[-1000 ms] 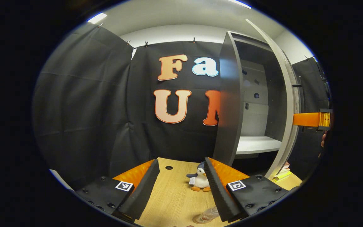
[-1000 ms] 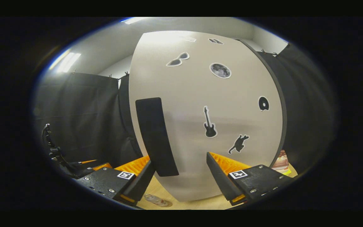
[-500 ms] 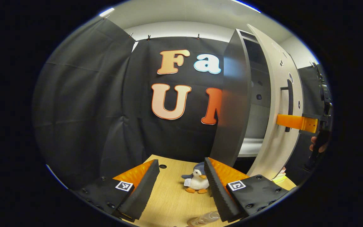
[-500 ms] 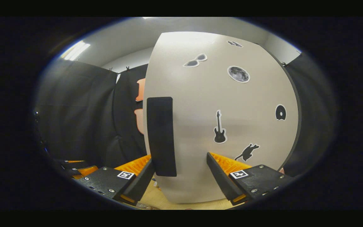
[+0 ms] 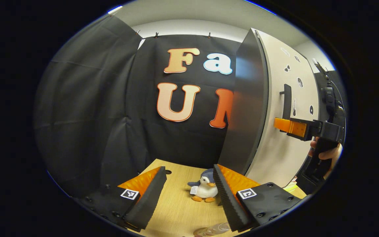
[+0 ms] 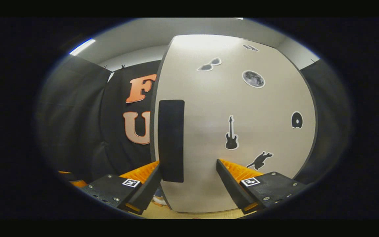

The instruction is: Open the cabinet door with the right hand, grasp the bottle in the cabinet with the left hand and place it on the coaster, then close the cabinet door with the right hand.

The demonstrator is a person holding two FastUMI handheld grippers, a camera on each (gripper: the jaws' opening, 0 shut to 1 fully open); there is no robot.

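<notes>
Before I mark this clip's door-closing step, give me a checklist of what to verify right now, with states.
1. Cabinet door shut: looks closed or nearly; cannot tell if flush.
2. Right gripper at the handle, fingers spread: ok.
3. Bottle out on the table: ok.
4. Bottle on the coaster: cannot tell.
5. Left gripper open, holding nothing: ok.
6. Penguin toy stands apart from the door: ok.

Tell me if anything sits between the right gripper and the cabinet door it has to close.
Nothing visible does. The right gripper faces the cabinet door directly, open, with the door handle just above its left finger; the left gripper view shows its fingers at the door.
</notes>
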